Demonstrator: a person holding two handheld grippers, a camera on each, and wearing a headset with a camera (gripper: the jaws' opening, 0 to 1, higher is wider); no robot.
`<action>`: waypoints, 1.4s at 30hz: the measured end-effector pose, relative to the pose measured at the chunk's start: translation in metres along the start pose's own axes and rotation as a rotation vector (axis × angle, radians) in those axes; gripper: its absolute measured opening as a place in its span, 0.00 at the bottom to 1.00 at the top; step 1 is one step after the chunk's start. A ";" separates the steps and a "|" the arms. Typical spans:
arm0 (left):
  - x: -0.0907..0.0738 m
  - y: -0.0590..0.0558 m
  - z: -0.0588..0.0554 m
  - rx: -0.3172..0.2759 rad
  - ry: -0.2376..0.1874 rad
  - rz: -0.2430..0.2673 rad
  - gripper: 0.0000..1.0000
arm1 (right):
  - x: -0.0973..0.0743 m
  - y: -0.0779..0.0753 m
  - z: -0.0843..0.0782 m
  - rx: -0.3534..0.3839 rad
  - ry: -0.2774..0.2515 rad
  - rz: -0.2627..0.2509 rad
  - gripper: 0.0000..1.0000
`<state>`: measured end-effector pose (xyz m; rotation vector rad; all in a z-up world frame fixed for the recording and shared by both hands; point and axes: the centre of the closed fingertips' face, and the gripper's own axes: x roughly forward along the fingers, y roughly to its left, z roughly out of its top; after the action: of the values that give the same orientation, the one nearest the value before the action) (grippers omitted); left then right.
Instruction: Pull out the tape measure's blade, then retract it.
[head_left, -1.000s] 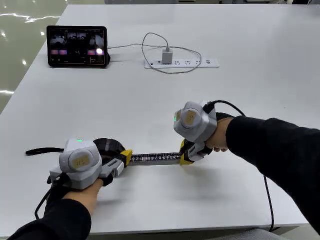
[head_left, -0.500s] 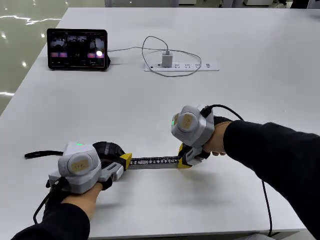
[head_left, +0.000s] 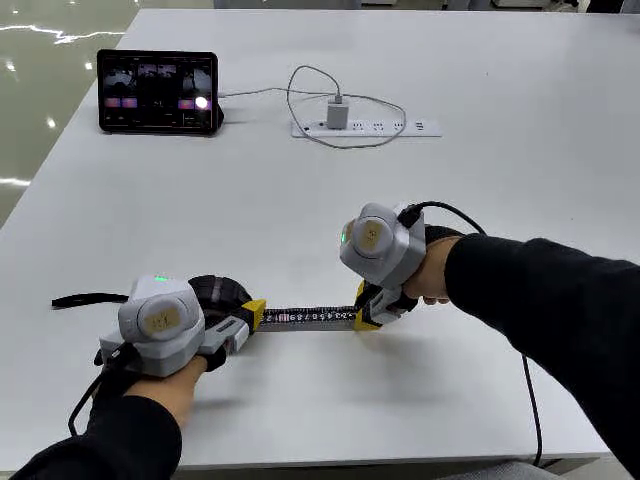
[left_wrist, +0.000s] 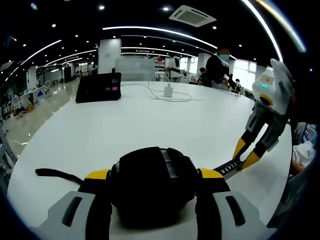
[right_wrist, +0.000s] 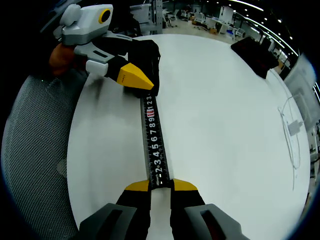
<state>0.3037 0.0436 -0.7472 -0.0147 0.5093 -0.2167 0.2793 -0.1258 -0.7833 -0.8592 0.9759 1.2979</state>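
A black tape measure case (head_left: 218, 295) lies on the white table (head_left: 300, 210) at the near left, and my left gripper (head_left: 240, 325) is shut on it. In the left gripper view the case (left_wrist: 152, 180) sits between the yellow-tipped jaws of that gripper (left_wrist: 155, 175). A short length of numbered blade (head_left: 308, 317) runs right from the case along the table. My right gripper (head_left: 365, 315) is shut on the blade's end. The right gripper view shows the blade (right_wrist: 153, 142) reaching from my right gripper (right_wrist: 160, 186) back to the case (right_wrist: 146, 55).
The case's black wrist strap (head_left: 85, 299) trails left on the table. A tablet (head_left: 158, 92) stands at the far left. A power strip (head_left: 365, 127) with a charger and looped cable lies at the back. A mesh chair (right_wrist: 35, 150) stands by the near edge.
The right gripper has crept slightly left toward the case, so a little less blade shows. The left gripper and the case have stayed put.
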 end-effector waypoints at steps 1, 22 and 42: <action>0.000 0.000 0.000 0.001 0.000 -0.001 0.64 | 0.000 0.000 0.000 0.001 0.001 0.001 0.10; 0.000 0.000 0.000 0.000 -0.002 -0.001 0.64 | 0.004 0.000 0.009 0.016 -0.004 0.005 0.10; 0.000 0.001 0.000 -0.002 -0.001 -0.002 0.64 | 0.009 0.000 0.020 0.025 -0.025 0.016 0.10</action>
<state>0.3045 0.0442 -0.7471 -0.0176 0.5088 -0.2179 0.2810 -0.1038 -0.7838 -0.8162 0.9793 1.3043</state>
